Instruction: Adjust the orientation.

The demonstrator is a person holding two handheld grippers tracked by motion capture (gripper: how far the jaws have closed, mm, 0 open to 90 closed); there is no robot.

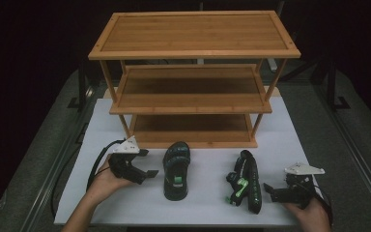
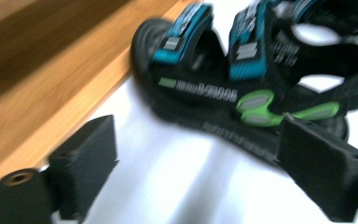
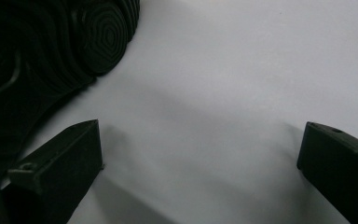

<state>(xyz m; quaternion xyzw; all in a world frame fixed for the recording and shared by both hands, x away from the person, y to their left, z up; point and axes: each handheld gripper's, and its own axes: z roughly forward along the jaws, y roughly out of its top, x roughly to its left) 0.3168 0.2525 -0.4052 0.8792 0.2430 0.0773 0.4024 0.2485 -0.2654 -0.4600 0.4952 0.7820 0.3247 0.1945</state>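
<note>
White tabletop, dark room

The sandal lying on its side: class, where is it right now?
In the high view the tipped sandal lies at the right on the white board, between the upright sandal and the right gripper.

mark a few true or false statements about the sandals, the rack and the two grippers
1. Both sandals lie on the white board in front of the wooden rack. True.
2. The right sandal stands upright on its sole. False: it lies tipped on its side, tread showing.
3. The left gripper grips the left sandal. False: its jaws are open, nothing between them.
4. The right gripper is open beside the right sandal. True.
5. A sandal sits on the rack's top shelf. False: both are on the board.
</note>
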